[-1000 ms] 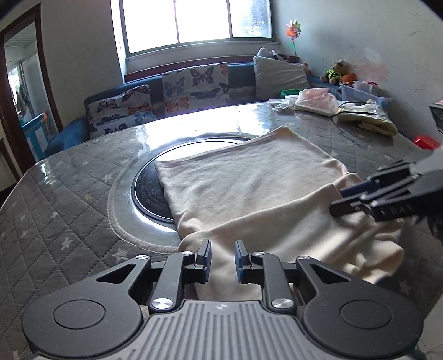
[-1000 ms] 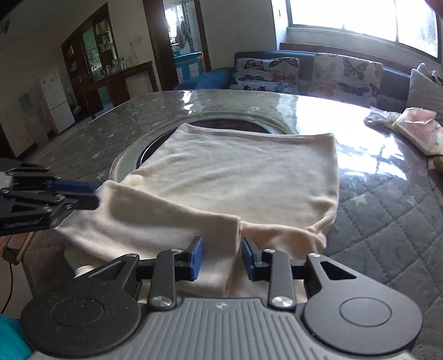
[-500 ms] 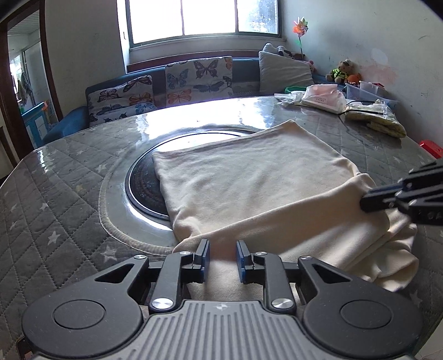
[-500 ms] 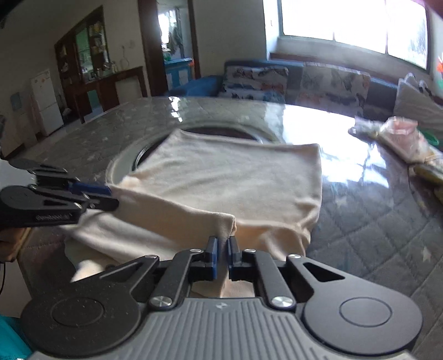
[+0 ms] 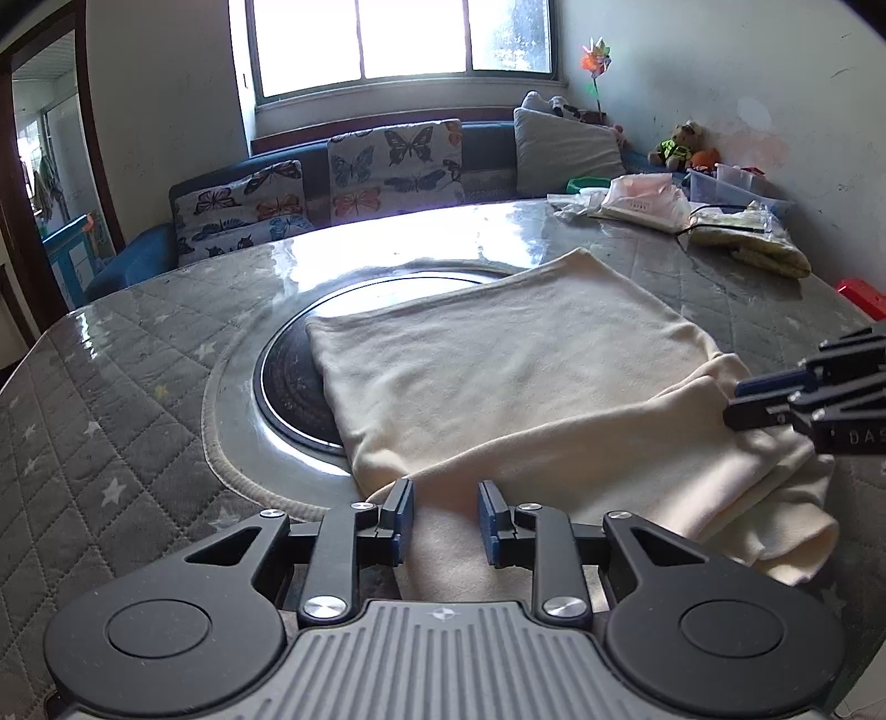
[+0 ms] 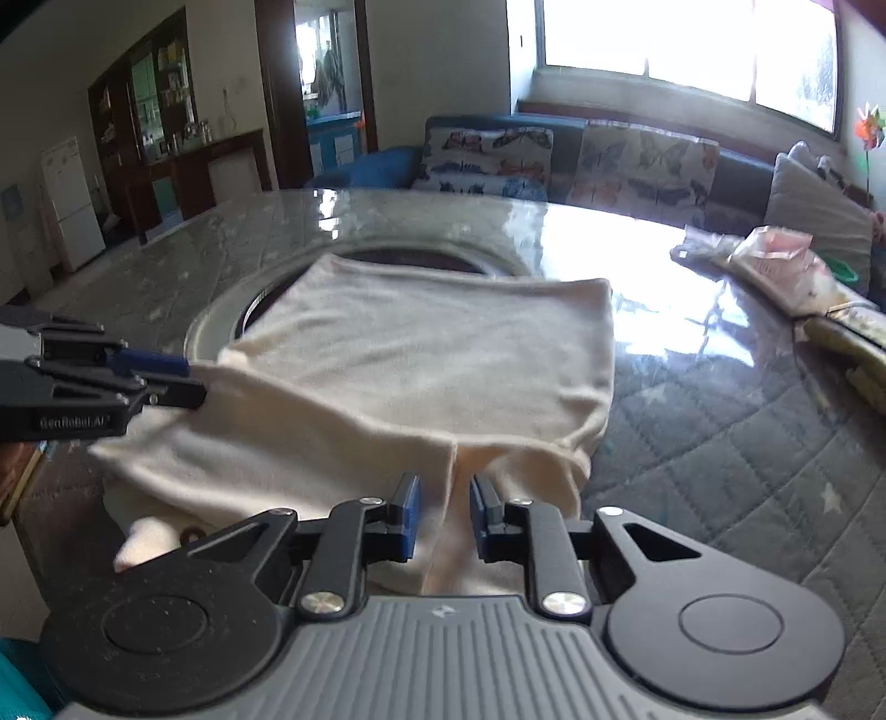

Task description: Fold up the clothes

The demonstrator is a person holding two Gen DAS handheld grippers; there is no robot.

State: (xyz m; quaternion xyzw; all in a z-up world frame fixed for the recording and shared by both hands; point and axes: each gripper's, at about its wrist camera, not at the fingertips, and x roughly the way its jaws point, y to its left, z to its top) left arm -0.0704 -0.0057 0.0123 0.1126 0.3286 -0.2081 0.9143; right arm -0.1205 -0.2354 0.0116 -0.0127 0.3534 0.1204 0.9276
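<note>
A cream garment (image 5: pixel 498 376) lies on the table (image 5: pixel 111 443), spread flat over the dark round inset (image 5: pixel 288 382) at the table's middle, its far edge straight and its near part doubled into a thick folded band that runs along the near table edge. From the left wrist view, the left gripper (image 5: pixel 444 520) sits low over the left end of that band; its jaws have just been opening and now stand apart, with cloth lying in the gap but the blue pads not pressing on it. At the right edge of the same view the right gripper (image 5: pixel 745 401) reaches in, its tips at the right end of the band. From the right wrist view, the right gripper (image 6: pixel 443 518) hangs over the band's right end, where a cloth edge runs between its fingers; its jaws have just been opening again and stand apart, the pads clear of the fabric. The left gripper (image 6: pixel 183 379) shows at the left of this view, its tips touching the band's left corner. On the far right of the table lie plastic bags (image 5: pixel 637 202) and a yellowish bundle (image 5: pixel 758 243), well apart from the garment. Beyond the table a sofa (image 5: pixel 387 166) with butterfly cushions stands under a bright window (image 5: pixel 404 39).
</note>
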